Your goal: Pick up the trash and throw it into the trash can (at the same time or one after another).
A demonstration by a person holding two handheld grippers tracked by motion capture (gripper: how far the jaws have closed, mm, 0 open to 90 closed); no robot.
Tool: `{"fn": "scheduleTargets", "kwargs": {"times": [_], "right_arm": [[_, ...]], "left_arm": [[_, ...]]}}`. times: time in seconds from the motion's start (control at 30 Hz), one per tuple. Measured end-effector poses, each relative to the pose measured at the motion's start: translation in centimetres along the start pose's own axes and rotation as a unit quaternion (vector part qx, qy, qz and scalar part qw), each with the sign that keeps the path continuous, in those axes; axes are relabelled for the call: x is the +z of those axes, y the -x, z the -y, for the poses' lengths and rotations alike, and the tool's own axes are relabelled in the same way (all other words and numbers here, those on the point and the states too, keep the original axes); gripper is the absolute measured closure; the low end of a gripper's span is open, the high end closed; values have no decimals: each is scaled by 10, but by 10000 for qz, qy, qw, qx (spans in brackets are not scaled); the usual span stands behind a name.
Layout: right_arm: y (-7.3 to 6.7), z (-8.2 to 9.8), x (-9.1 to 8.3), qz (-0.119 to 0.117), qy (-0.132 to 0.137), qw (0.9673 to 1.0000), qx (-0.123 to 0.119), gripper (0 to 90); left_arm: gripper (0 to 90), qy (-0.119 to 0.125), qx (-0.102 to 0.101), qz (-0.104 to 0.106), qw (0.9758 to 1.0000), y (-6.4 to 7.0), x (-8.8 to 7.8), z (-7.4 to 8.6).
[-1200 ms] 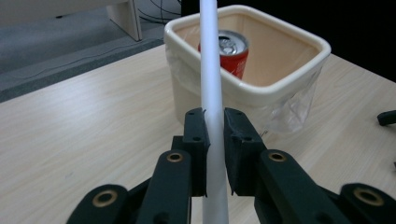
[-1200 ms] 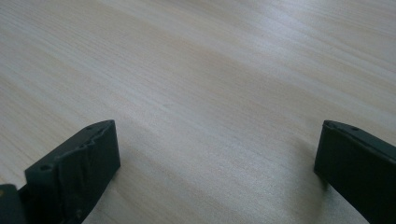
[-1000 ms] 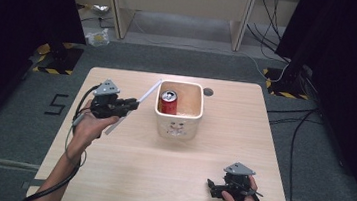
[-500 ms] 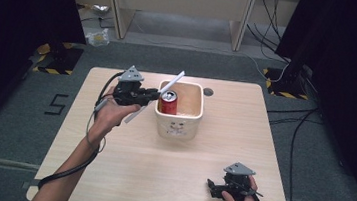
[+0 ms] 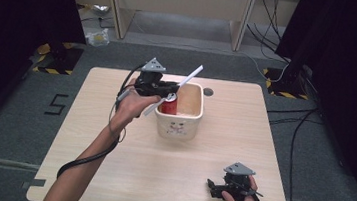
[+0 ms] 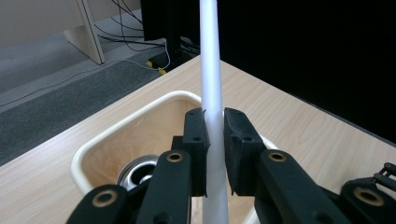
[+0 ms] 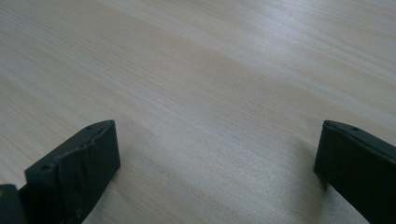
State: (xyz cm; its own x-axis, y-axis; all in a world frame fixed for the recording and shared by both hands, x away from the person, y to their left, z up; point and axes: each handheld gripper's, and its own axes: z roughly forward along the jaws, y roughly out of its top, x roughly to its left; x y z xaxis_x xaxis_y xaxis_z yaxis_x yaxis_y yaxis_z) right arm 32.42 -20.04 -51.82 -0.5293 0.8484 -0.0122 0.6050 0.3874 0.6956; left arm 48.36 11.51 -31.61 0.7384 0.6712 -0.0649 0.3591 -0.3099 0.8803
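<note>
Holding a long white plastic straw (image 6: 211,84) clamped mid-length, left gripper (image 5: 170,88) hovers over cream plastic tub (image 5: 191,126) w/ red soda can (image 5: 169,105). Lower straight, then release. Right gripper (image 5: 213,188) rests wide open, empty, on wooden table (image 5: 109,163).

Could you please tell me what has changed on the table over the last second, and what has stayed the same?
The left gripper, shut on the white straw, moved from the table's left side toward the cream tub and now holds the straw over the red can inside it. The right gripper stayed open and resting near the front right edge of the table; tub and can did not move.
</note>
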Motion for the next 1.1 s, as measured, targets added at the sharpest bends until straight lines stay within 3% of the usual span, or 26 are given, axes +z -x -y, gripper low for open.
{"fn": "scheduleTargets", "kwargs": {"times": [0.37,0.77,1.1], "right_arm": [[0,0,0,1,5,10000,-6,3],[0,0,0,-3,-6,10000,-8,3],[0,0,0,-22,-5,10000,0,3]], "left_arm": [[792,-56,-79,47,9999,5,33,-13],[791,-33,-263,-74,9996,4,62,-16],[791,-156,-380,-150,9990,2,81,-13]]}}
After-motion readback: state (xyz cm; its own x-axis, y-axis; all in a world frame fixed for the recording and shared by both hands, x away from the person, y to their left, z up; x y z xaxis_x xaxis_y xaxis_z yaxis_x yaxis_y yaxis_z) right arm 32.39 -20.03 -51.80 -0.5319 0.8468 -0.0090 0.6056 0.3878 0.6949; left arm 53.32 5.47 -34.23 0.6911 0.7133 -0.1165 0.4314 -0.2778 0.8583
